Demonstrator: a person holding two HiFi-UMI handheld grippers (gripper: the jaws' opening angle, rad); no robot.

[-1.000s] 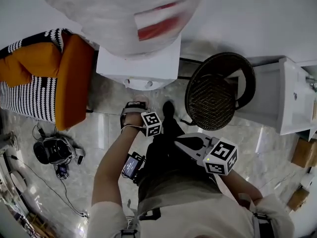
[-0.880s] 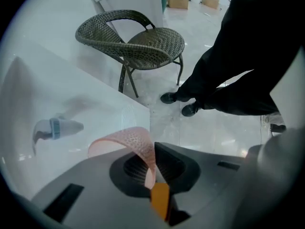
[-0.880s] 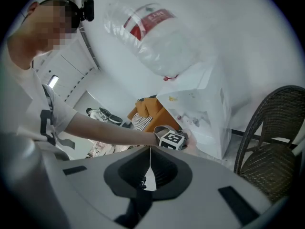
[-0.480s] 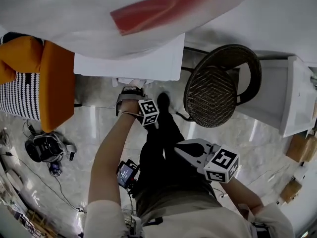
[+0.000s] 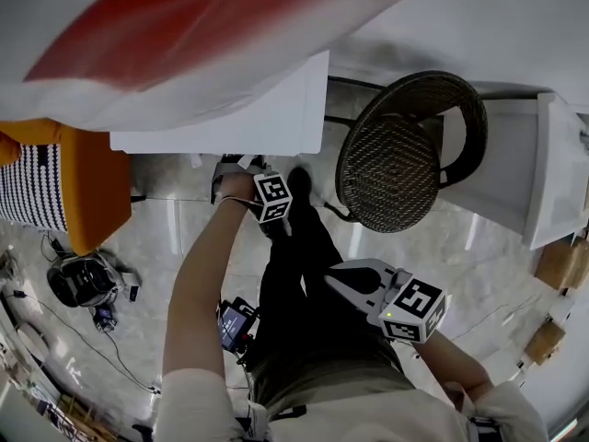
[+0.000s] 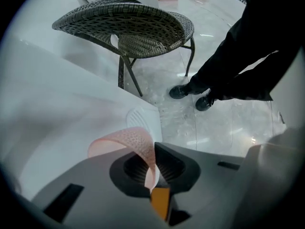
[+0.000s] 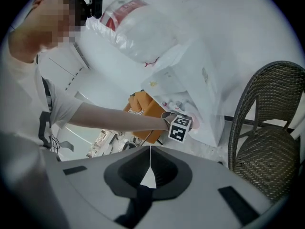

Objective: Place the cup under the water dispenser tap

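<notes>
A thin pink translucent cup (image 6: 125, 141) hangs from my left gripper (image 6: 153, 170), whose jaws are shut on its rim. The cup sits close against the white front of the water dispenser (image 6: 62, 109), just above a ribbed drip grille (image 6: 141, 119). No tap shows in this view. In the head view the left gripper (image 5: 236, 164) reaches steeply down at the foot of the dispenser (image 5: 230, 118), and the cup is hidden there. My right gripper (image 5: 344, 274) hangs back by the person's legs, shut and empty (image 7: 150, 160).
A dark wicker chair (image 5: 396, 155) stands right of the dispenser, and a white cabinet (image 5: 543, 173) beyond it. The big water bottle (image 7: 138, 27) with a red label tops the dispenser. An orange cushion (image 5: 92, 187) lies left. The person's shoes (image 6: 190, 92) rest on the marble floor.
The left gripper with the cup has sunk and moved in toward the dispenser's front. The right gripper has dropped a little. The dispenser and bottle loom larger in the head view.
</notes>
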